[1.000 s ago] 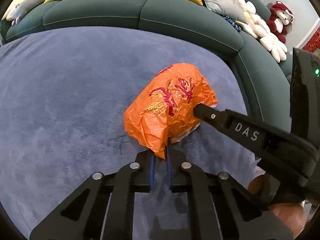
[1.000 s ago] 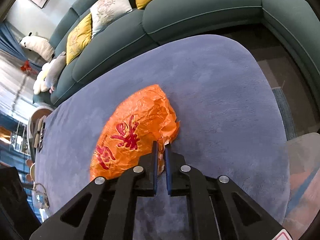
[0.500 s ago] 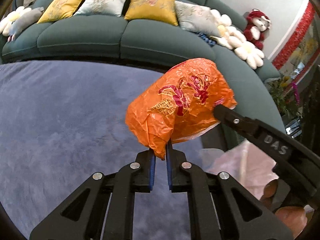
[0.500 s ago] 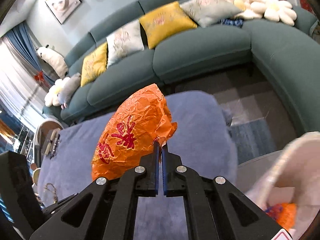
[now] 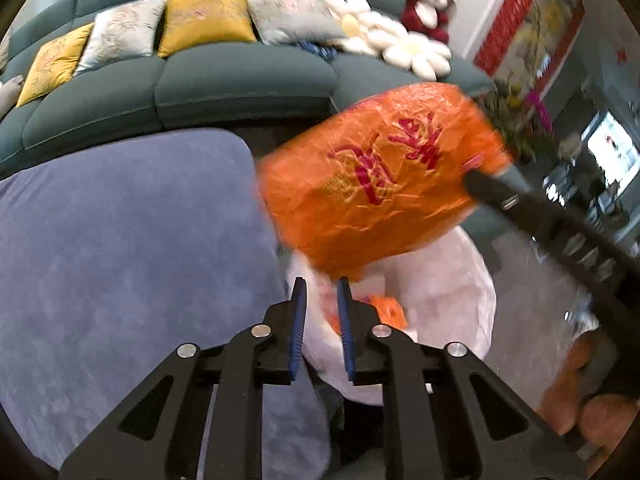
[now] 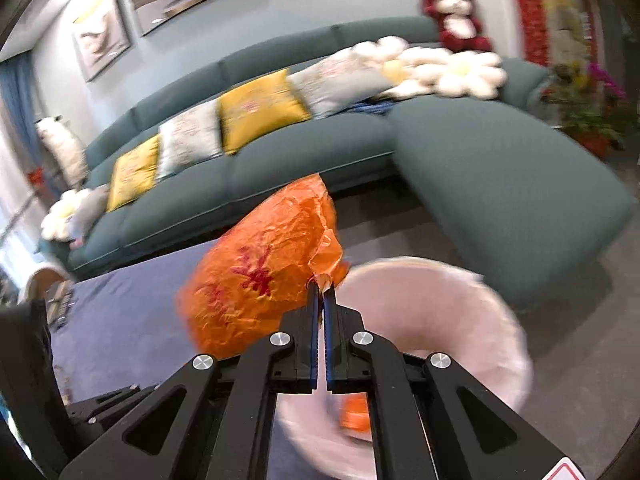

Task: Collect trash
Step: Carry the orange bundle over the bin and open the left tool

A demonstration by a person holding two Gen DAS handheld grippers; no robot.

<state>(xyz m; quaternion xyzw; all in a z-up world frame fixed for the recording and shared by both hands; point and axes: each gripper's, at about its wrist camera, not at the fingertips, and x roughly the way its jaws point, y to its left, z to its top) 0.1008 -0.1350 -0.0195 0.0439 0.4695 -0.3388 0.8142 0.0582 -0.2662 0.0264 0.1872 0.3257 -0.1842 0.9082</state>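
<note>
A crumpled orange plastic bag with red writing hangs in the air over the mouth of a white trash bag. My left gripper sits just under the orange bag's lower edge. Its jaws are opening, and only the white bag shows through the gap. My right gripper is shut on a twisted corner of the orange bag. In the left wrist view its black finger reaches the bag's right end. The white trash bag lies below, with orange scraps inside.
A blue-grey rug spreads to the left. A curved teal sofa with yellow and grey cushions runs behind it, and its chaise lies to the right. Flower cushions, a red plush toy and potted plants are at the back right.
Both grippers lifted the orange bag off the rug and carried it right, over the white trash bag. The left jaws have parted from its lower edge. The right stays clamped.
</note>
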